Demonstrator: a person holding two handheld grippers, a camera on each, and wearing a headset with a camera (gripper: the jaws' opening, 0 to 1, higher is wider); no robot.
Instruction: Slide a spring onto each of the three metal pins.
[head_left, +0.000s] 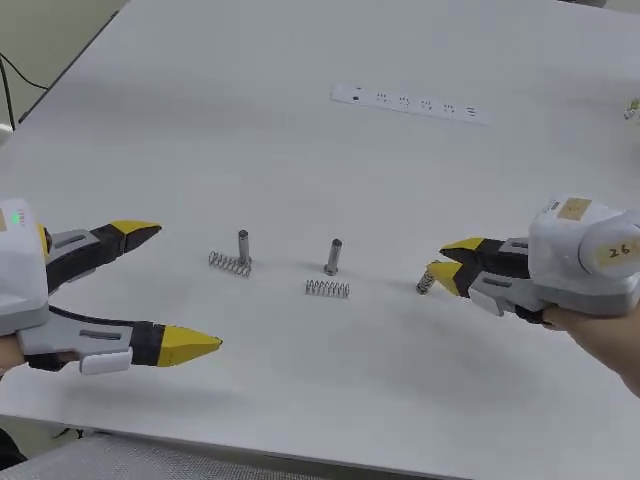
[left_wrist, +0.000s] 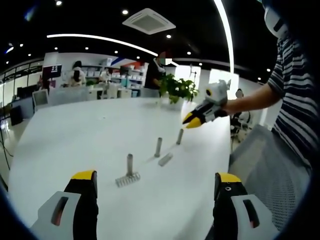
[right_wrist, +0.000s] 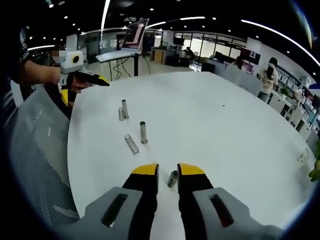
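Observation:
Two bare metal pins stand on the white table: one (head_left: 243, 247) with a spring (head_left: 230, 263) lying at its foot, another (head_left: 334, 256) with a spring (head_left: 327, 289) lying in front of it. A third pin (head_left: 425, 283) looks ribbed, as if a spring sits around it; I cannot tell for sure. My right gripper (head_left: 448, 262) hovers at that pin, its jaws a narrow gap apart, and in the right gripper view the pin (right_wrist: 172, 178) sits just ahead of the tips (right_wrist: 168, 172). My left gripper (head_left: 170, 288) is wide open left of the first pin, holding nothing.
A white power strip (head_left: 410, 103) lies at the far side of the table (head_left: 330, 400), whose front edge runs just below the grippers. A grey mesh chair (right_wrist: 40, 165) stands beside the table. The person's striped sleeve (left_wrist: 287, 75) shows behind the right gripper (left_wrist: 195, 119).

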